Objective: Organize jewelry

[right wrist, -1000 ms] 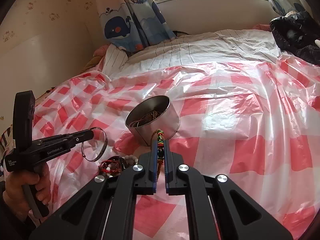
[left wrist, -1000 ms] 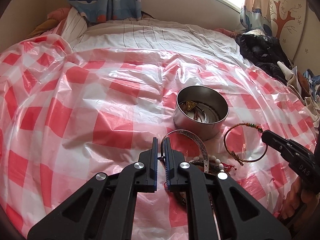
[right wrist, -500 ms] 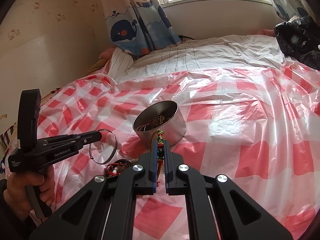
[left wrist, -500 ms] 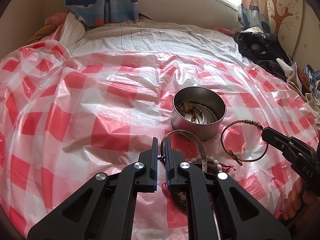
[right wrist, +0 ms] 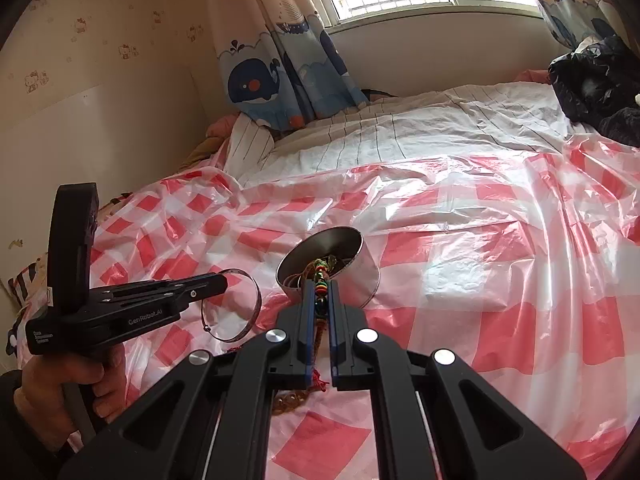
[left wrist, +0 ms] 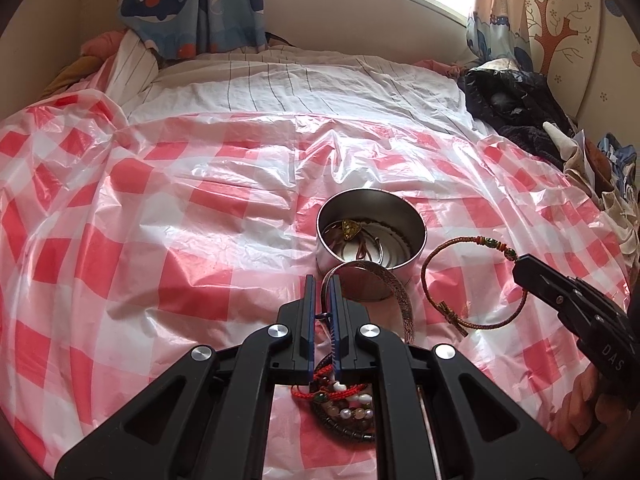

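**Bangle and cord bracelet held aloft beside the jewelry tin**

Bracelets hang from both of my grippers above a bed draped in a red-and-white checked plastic sheet (left wrist: 168, 240). My left gripper (left wrist: 321, 284) is clenched on the rim of a silver bangle (left wrist: 394, 292), its band curving off toward 3 o'clock from the fingertips; in the right wrist view the same bangle (right wrist: 252, 308) hangs as a thin hoop from that gripper's tip, off the sheet. My right gripper (right wrist: 319, 292) grips a brown cord bracelet (left wrist: 472, 280) at its run of green, red and yellow beads (right wrist: 320, 280). In the left wrist view its loop dangles at 9 o'clock of that gripper, with a knotted clasp at the low end.

The round steel tin (left wrist: 370, 236) stands upright on the sheet at 12 o'clock of my left fingertips, just beyond the bangle. Inside it I see a gold-coloured piece (left wrist: 351, 227) and some rings or hoops I cannot sort apart. In the right wrist view the tin (right wrist: 332, 268) sits directly past the beaded section, though whether the bracelet is over the opening I cannot tell.

A heap of beaded bracelets (left wrist: 344, 404), red cord, pearly and dark beads, lies on the sheet under my left gripper's frame. Whale-print curtains (right wrist: 280, 68) hang at 12 o'clock by the window.
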`<act>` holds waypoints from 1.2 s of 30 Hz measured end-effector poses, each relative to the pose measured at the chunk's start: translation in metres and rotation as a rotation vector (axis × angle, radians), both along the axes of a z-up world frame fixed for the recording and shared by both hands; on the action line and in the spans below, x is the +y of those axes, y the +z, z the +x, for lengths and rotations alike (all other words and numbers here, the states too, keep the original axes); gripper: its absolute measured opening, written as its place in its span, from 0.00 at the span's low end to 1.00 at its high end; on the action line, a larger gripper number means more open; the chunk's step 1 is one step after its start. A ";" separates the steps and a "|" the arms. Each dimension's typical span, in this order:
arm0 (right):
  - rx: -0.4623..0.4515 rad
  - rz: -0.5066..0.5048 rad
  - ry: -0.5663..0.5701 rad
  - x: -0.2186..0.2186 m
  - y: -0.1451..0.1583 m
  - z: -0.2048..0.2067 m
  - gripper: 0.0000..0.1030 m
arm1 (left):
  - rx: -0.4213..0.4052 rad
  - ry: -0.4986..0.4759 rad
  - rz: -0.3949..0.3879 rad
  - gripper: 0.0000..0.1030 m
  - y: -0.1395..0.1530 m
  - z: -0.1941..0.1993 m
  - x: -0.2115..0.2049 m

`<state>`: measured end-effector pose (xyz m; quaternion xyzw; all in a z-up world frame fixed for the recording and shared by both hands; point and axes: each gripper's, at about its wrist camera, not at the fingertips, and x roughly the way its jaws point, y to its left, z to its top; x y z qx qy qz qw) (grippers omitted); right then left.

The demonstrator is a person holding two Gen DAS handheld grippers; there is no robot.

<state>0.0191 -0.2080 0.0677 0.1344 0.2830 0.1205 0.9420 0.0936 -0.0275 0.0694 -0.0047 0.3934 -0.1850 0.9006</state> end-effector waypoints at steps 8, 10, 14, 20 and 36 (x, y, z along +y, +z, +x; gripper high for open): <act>-0.030 0.067 -0.004 -0.007 0.010 0.016 0.06 | 0.012 0.006 -0.049 0.05 0.002 0.017 -0.009; -0.029 0.059 -0.010 -0.006 0.011 0.019 0.06 | 0.021 0.013 -0.075 0.05 0.001 0.025 -0.011; -0.032 0.069 -0.018 -0.009 0.016 0.029 0.06 | 0.027 0.027 -0.100 0.05 -0.002 0.042 -0.020; -0.030 0.074 -0.026 -0.010 0.019 0.058 0.06 | 0.060 0.069 -0.090 0.06 -0.021 0.075 -0.039; 0.118 -0.087 -0.074 0.014 -0.009 0.079 0.38 | 0.021 0.118 0.050 0.31 -0.007 0.044 -0.016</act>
